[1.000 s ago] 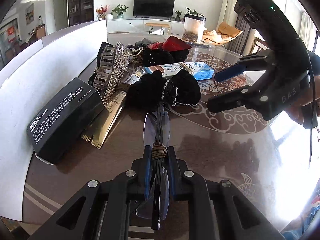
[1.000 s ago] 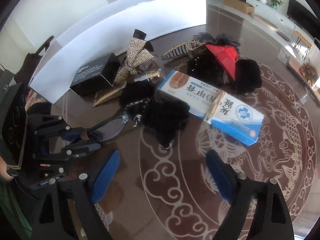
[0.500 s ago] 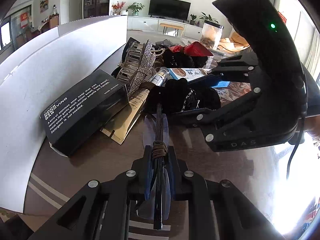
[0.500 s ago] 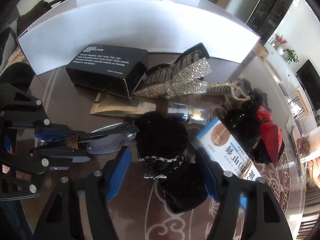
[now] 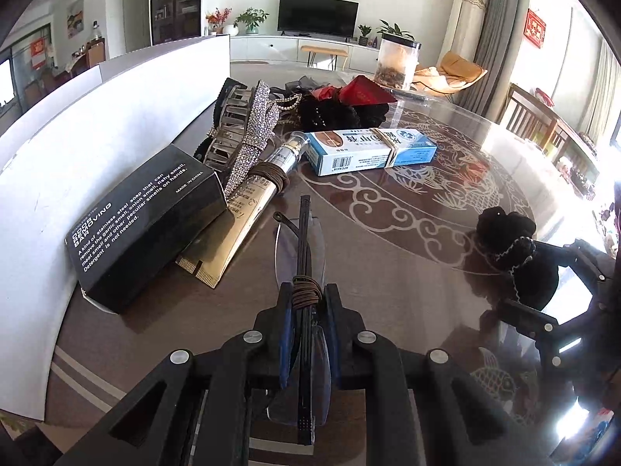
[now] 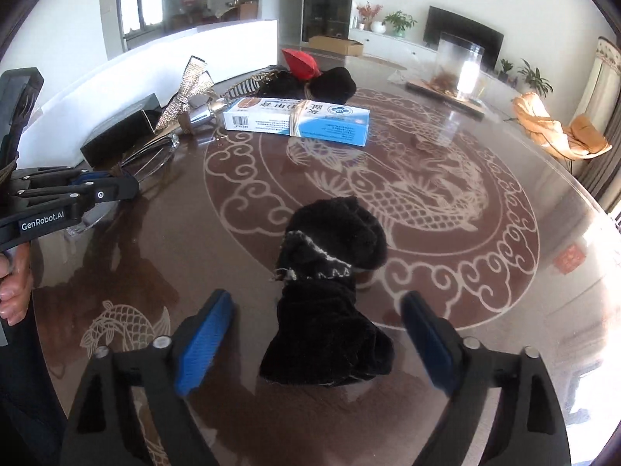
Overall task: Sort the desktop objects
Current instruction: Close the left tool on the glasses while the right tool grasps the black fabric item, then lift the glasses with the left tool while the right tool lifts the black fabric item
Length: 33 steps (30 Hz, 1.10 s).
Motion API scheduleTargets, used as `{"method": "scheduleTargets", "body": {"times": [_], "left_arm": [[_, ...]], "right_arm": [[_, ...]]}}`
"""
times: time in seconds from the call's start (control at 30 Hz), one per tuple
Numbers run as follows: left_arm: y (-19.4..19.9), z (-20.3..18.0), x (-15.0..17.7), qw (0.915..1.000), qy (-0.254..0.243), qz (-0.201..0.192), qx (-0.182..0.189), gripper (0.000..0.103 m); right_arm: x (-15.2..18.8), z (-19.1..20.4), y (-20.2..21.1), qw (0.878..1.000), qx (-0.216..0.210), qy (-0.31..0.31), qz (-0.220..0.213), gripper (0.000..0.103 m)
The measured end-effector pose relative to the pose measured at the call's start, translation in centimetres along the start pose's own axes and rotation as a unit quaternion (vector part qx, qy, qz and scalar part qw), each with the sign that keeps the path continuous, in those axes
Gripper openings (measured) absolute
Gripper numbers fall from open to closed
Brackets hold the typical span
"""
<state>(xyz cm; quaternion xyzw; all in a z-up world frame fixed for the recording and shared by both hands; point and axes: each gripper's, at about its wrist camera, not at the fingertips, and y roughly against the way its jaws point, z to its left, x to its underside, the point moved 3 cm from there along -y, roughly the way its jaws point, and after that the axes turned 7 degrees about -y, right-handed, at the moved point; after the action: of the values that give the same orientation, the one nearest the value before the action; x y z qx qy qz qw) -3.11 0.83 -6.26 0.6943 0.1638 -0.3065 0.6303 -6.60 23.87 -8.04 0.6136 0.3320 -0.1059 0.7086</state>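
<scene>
1. The left gripper (image 5: 306, 303) has its fingers pressed together on a folded pair of glasses (image 5: 300, 248), pinching them at the bundled arms, where a brown band is wound round them; the lenses stick out ahead over the table (image 5: 388, 256).
2. The right gripper (image 6: 318, 334) has just been opening; its blue-padded fingers (image 6: 203, 343) now stand spread wide, with a black velvet hair bow (image 6: 333, 272) lying on the table between them, touched by neither pad.
3. The bow lies well apart from the other things, on the pale dragon pattern.
4. Farther back lie a blue-and-white box (image 6: 297, 120) with a rubber band round it, a gold tube (image 5: 236, 229), a black box (image 5: 143, 221), a rhinestone bow clip (image 5: 252, 139) and a heap of dark hair pieces (image 5: 341, 110).
5. A white board (image 5: 97, 132) stands along the table's left edge, behind the black box.
</scene>
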Motion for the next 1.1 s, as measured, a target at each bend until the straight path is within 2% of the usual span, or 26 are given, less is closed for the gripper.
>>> {"method": "scheduleTargets", "body": {"times": [0.1,0.17,0.27,0.3,0.33,0.37,0.4,0.47,0.53,1.1], "left_arm": [[0.3,0.3,0.3,1.0000,0.004,0.001,0.003,0.016],[0.6,0.4,0.5,0.9999,0.007,0.000,0.010,0.018],[0.8,-0.1,0.6,0.9998,-0.001,0.000,0.022,0.033],[0.8,-0.5,0.6,0.9998,-0.008,0.000,0.018,0.050],[0.7,-0.7,0.6,0.9999,-0.014,0.006,0.003,0.078],[0.3,-0.8,0.7,0.9995,-0.017,0.020,-0.015,0.091],[0.0,-0.9,0.8,0.9990,-0.020,0.029,-0.027,0.097],[-0.1,-1.2,0.8,0.9982,-0.032,0.033,-0.037,0.098],[-0.2,-1.2,0.9,0.9983,-0.033,0.036,-0.032,0.103],[-0.5,-1.2,0.8,0.9977,-0.040,0.047,-0.027,0.103]], "right_arm": [[-0.6,0.3,-1.0,1.000,-0.010,-0.017,0.014,0.103],[0.1,0.4,-0.1,1.000,-0.010,-0.016,0.013,0.103],[0.0,0.3,-0.1,1.000,-0.010,-0.016,0.013,0.103],[-0.1,0.3,-0.1,1.000,-0.009,-0.016,0.013,0.103],[-0.1,0.3,-0.2,1.000,-0.009,-0.016,0.013,0.103],[-0.1,0.3,-0.2,1.000,-0.009,-0.016,0.013,0.103],[-0.1,0.3,-0.2,1.000,-0.009,-0.016,0.013,0.103],[-0.1,0.3,-0.2,1.000,-0.009,-0.016,0.013,0.103],[-0.1,0.3,-0.2,1.000,-0.010,-0.016,0.013,0.103],[-0.1,0.5,-0.3,1.000,-0.009,-0.016,0.013,0.103]]}}
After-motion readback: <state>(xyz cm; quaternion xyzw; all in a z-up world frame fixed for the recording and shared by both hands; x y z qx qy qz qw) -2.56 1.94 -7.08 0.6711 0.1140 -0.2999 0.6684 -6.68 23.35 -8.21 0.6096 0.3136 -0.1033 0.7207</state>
